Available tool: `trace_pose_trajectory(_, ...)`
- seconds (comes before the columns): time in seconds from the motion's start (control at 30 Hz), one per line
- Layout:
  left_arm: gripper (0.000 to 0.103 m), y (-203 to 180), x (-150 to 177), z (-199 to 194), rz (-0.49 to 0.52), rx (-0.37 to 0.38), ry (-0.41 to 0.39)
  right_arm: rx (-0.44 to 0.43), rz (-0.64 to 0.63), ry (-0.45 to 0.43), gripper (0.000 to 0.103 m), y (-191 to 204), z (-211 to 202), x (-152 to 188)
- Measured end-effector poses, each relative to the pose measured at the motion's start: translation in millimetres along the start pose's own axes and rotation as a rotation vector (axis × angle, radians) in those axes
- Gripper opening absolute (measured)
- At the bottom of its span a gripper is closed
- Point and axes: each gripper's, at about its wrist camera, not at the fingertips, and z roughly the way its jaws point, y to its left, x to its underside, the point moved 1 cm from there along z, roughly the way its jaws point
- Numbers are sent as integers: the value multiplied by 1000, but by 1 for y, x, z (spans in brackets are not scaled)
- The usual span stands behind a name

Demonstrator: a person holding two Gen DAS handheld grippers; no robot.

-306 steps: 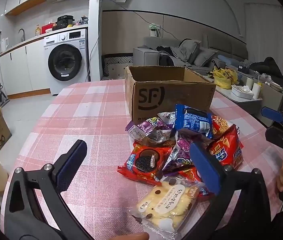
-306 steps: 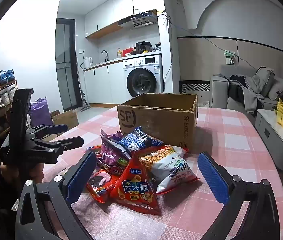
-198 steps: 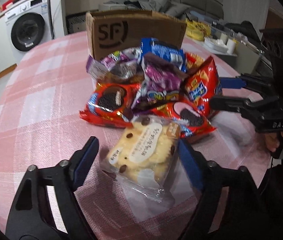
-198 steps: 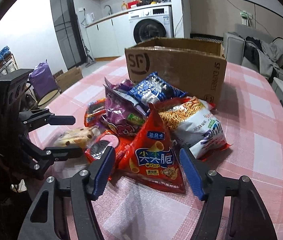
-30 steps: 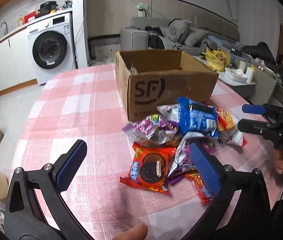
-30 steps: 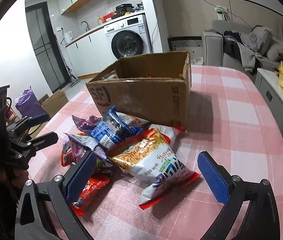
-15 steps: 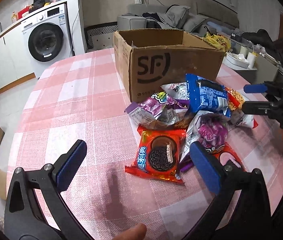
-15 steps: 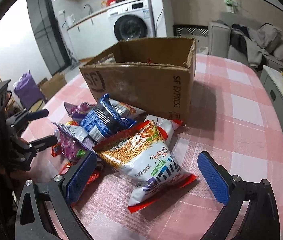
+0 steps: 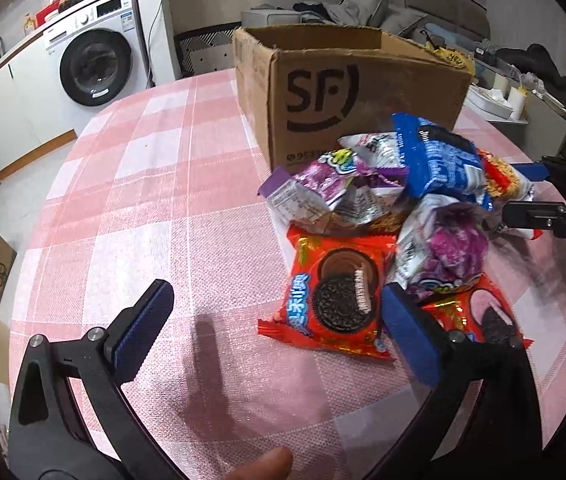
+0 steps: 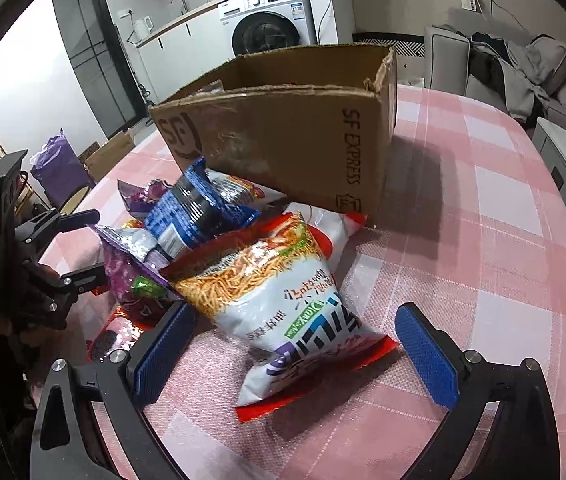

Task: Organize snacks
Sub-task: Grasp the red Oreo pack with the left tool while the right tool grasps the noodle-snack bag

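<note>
On my left wrist cam, starting at the far left, there's a washing machine (image 9: 93, 68) back against the wall and a big stretch of bare pink checked tablecloth (image 9: 131, 184). My left gripper (image 9: 275, 320) hangs low over that cloth with its blue pads wide apart, holding nothing. The right pad sits just beside a red cookie pack (image 9: 337, 300), which lies flat at the near edge of the snack heap. Behind it a crumpled purple bag (image 9: 323, 192) and a blue bag (image 9: 441, 160) are stacked up against the front of the open SF cardboard box (image 9: 347, 92), so the box front is partly blocked by the pile. Another purple-and-silver bag (image 9: 443, 248) leans over a second red cookie pack (image 9: 479, 312) to the right. Over on the right wrist cam, my right gripper (image 10: 291, 344) is also spread open, with the jaws either side of the near end of a white noodle-snack bag (image 10: 283, 300), not pinching it. That bag lies on the cloth with its far end touching the box corner, and the blue bag overlaps it from the left.
</note>
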Motion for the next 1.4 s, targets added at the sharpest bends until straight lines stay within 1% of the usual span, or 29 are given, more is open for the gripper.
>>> trace_pose_trajectory(0.1,102,7,-1,6,-30,17,14,3,11,-1,103,-3,1,1)
trace_pose_trajectory(0.2,102,13,-3,13,-57,16,31,6,21,-6,102,-4,5,1)
trace_pose_trajectory(0.3,102,15,-4,19,-66,24,44,12,22,-4,101,-2,11,-2)
trace_pose_trajectory(0.4,102,16,-4,22,-66,29,50,8,18,-1,91,1,15,-3)
trace_pose_trajectory(0.43,100,16,-4,24,-67,33,52,8,17,1,86,2,16,-3)
trace_pose_trajectory(0.47,99,16,-4,24,-67,38,52,4,18,-1,83,2,16,-2)
trace_pose_trajectory(0.6,87,13,-2,25,-56,64,59,-20,18,5,82,2,14,-2)
trace_pose_trajectory(0.7,81,10,-2,26,-39,68,56,-50,20,10,82,0,10,1)
trace_pose_trajectory(0.77,75,6,-1,25,-21,70,54,-47,12,4,82,-1,6,2)
trace_pose_trajectory(0.83,66,2,-1,25,-2,63,51,-52,16,6,82,-3,5,4)
trace_pose_trajectory(0.87,64,0,-1,24,6,60,51,-54,19,3,82,-4,5,5)
trace_pose_trajectory(0.9,57,-2,-1,24,16,60,48,-57,20,1,82,-4,5,5)
trace_pose_trajectory(0.97,53,-3,-2,23,25,63,43,-59,21,-1,82,-4,5,6)
trace_pose_trajectory(1.03,46,-3,-2,21,22,72,34,-58,23,-4,82,-3,6,6)
trace_pose_trajectory(1.13,43,-3,1,15,12,76,25,-50,30,-12,82,-3,7,6)
trace_pose_trajectory(1.27,42,-1,0,10,5,78,6,-49,30,-28,81,-3,5,5)
trace_pose_trajectory(1.3,42,-1,-1,8,1,77,-1,-48,29,-37,80,-4,3,5)
trace_pose_trajectory(1.4,42,0,-3,1,-9,77,-24,-60,24,-60,69,-4,-4,4)
